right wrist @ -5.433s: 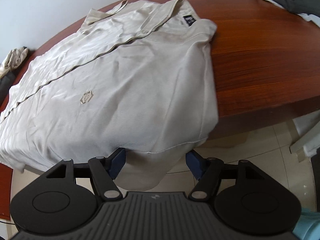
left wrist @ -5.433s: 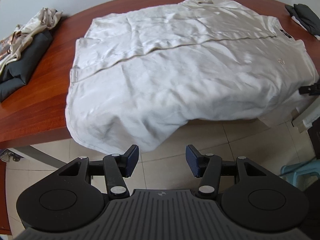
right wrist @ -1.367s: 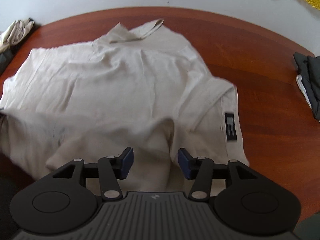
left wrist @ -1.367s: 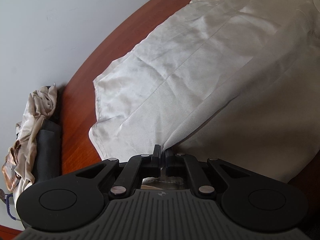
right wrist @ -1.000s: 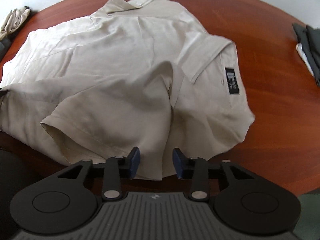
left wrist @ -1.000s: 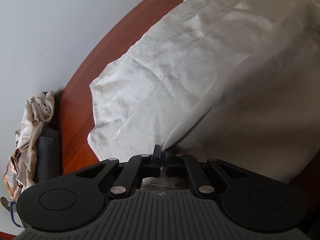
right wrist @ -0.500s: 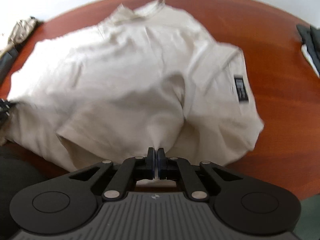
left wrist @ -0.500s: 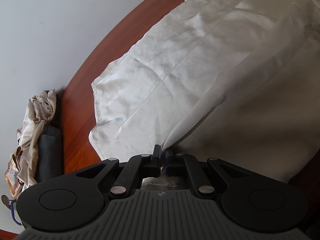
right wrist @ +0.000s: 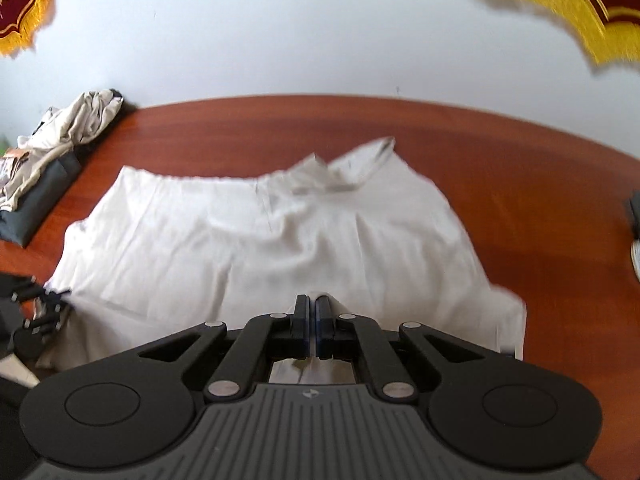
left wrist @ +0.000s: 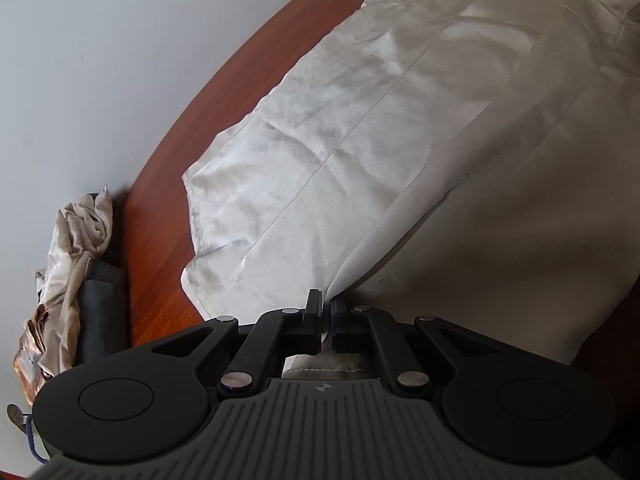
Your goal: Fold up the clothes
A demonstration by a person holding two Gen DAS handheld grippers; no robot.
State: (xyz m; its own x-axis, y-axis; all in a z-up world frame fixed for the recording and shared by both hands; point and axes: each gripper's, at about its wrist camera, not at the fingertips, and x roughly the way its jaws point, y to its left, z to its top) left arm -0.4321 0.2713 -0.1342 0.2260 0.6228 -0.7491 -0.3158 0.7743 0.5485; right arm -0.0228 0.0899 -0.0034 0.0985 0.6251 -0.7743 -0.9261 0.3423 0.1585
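Now the cream short-sleeved cotton shirt (right wrist: 280,236), spread on the round reddish-brown wooden table (right wrist: 520,184), is pinched at its near edge by both the left gripper (left wrist: 326,312) and the right gripper (right wrist: 311,312), their jaws closed on cloth, both tilted downward.

no text can be read; the red pennant (right wrist: 18,2) with gold fringe at the wall's upper left bears gold characters too cut off to make out.

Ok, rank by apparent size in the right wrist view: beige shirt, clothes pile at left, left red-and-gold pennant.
1. beige shirt
2. clothes pile
3. pennant, cropped by the frame, so unsure.
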